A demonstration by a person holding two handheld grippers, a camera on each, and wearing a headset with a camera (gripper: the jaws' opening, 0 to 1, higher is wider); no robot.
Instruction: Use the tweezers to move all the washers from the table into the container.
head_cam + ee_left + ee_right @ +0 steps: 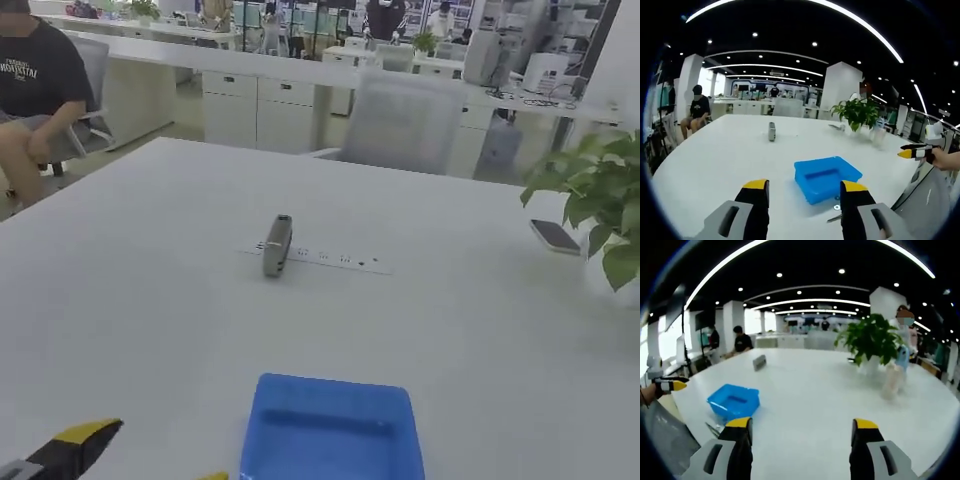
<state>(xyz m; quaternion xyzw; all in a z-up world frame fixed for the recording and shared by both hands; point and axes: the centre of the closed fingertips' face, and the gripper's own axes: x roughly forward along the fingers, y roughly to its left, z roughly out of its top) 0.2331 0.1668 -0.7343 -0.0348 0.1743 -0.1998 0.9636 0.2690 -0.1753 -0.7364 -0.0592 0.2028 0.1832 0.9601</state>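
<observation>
Beside the blue container [815, 194], at about five o'clock from it, lie the tweezers [835, 217] and small washers [836, 206], while left tool [805, 186] and right tool [802, 424] gape wide and empty, so a careless pinch might skid those thin tweezers off the near edge of the surface [730, 160].
</observation>
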